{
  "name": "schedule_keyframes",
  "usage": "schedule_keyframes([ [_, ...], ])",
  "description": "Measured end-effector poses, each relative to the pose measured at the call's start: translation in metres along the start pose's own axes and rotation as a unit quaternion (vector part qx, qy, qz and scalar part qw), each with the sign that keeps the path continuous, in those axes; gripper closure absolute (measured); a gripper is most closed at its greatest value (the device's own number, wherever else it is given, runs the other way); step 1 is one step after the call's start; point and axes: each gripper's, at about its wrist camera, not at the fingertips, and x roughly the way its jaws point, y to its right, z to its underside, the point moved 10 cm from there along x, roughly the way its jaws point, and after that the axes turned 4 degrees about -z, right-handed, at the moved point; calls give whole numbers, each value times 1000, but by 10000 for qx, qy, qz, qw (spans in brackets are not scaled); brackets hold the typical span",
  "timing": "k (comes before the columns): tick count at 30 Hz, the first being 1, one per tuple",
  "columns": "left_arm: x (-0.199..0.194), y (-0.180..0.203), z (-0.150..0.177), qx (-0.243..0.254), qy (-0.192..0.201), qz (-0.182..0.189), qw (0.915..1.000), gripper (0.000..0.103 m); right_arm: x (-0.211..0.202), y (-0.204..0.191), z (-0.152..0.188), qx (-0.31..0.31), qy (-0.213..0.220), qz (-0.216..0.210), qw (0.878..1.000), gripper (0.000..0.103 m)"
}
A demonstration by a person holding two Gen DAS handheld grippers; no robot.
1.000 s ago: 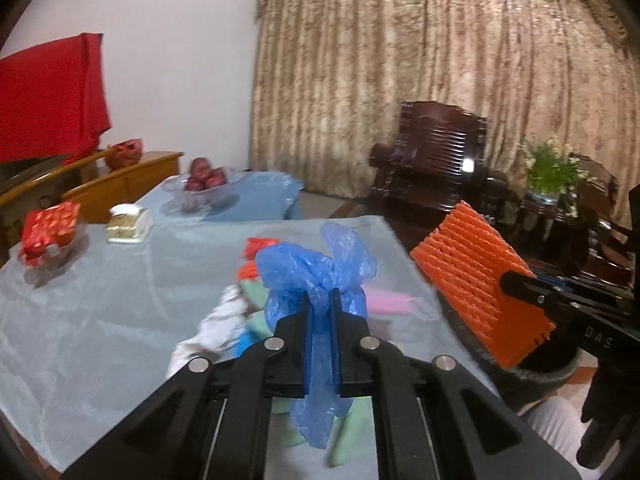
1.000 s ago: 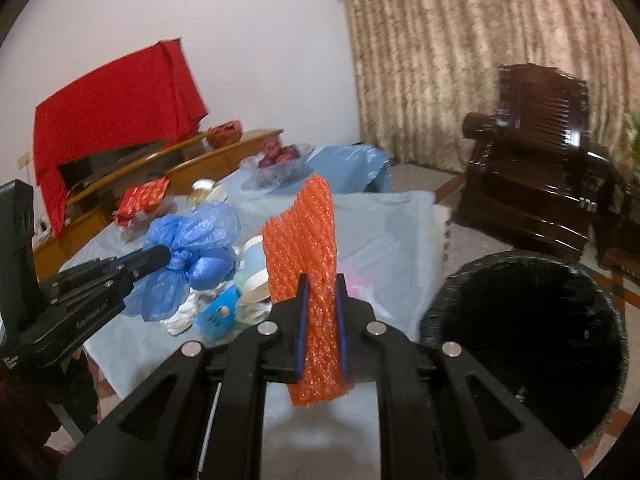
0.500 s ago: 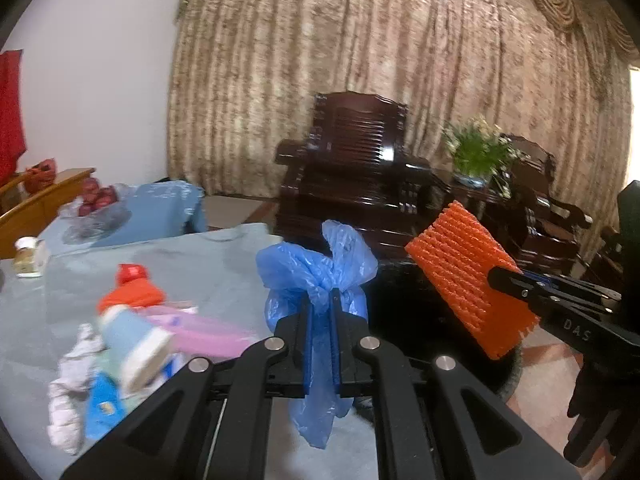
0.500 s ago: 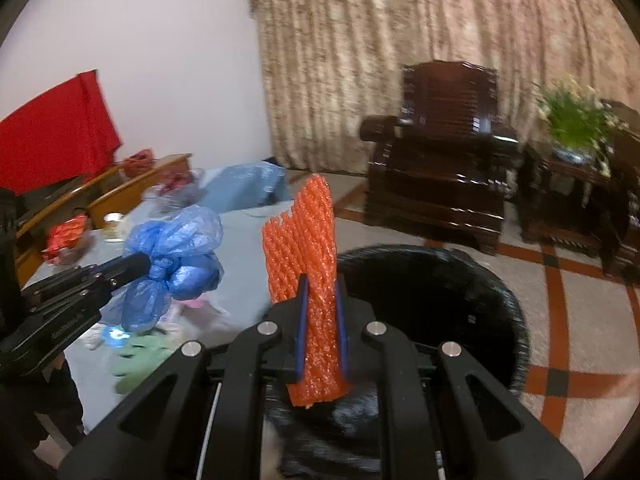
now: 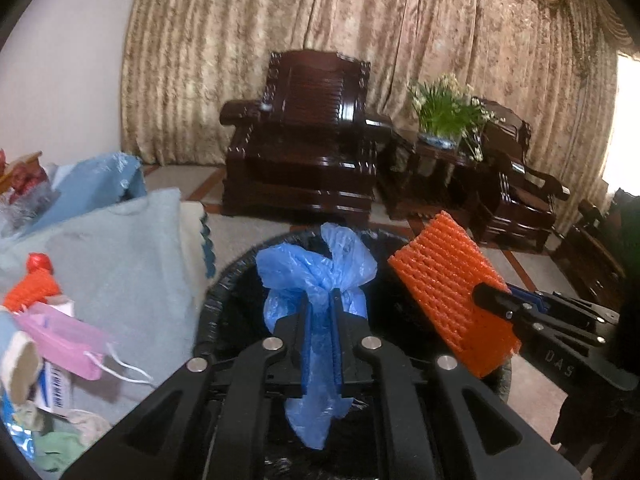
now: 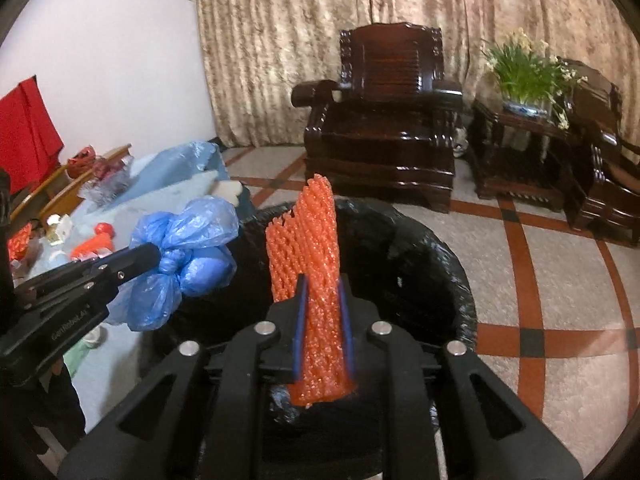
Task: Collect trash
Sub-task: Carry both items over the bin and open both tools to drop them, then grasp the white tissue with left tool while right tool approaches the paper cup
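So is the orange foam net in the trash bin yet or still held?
Still held: the right gripper clamps the orange foam net above the black-lined trash bin.

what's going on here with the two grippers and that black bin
A person is clearing trash off a table with a gripper in each hand. The left gripper is shut on a knotted blue plastic bag, and the right gripper is shut on a piece of orange foam netting. Both pieces are held over the open mouth of the black-lined trash bin, not yet dropped. More litter, including a pink face mask, lies on the table beside the bin.
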Motion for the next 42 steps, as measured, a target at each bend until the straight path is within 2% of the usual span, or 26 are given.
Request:
schedule_keyframes([
  [1,2,-1,2,-39,-43,30,10000,81,1,4,3,1,-38,55,10000,69],
  [3,0,-6,3,-38,-14,-20,10000,52,1,9,8,42,-78,167,9998,57],
  [5,-7,-12,3,-29,66,-90,9999,45,-2,10,12,73,-71,227,9997,45],
  [7,-13,-20,2,-65,84,-123,9999,40,-7,10,13,121,-20,309,9994,26],
  [8,-17,-25,2,-84,123,-168,9997,33,-10,9,12,153,36,317,9994,21],
  [9,-25,-34,1,-104,193,-277,9994,27,-11,8,9,175,77,318,9993,11],
  [10,-32,-42,1,-118,243,-362,9990,24,-15,2,6,193,161,308,9992,9],
  [12,-48,-60,2,-161,347,-566,9977,17,-22,-12,3,190,253,188,9993,7],
  [17,-92,-109,5,-281,602,-1085,9919,12,-32,-67,-13,7,459,-313,9985,6],
  [21,-130,-158,16,-434,798,-1619,9826,11,-31,-117,-23,-214,566,-700,9957,6],
  [27,-177,-232,39,-684,882,-2319,9663,11,-16,-190,-24,-466,445,-1201,9907,6],
  [31,-199,-279,63,-848,807,-2807,9526,11,-3,-240,-16,-640,307,-1448,9869,6],
  [36,-211,-337,101,-1124,576,-3292,9358,11,13,-281,-8,-917,281,-1599,9825,6],
  [42,-202,-363,141,-1395,242,-3384,9303,11,31,-309,6,-1004,269,-1650,9808,6],
])
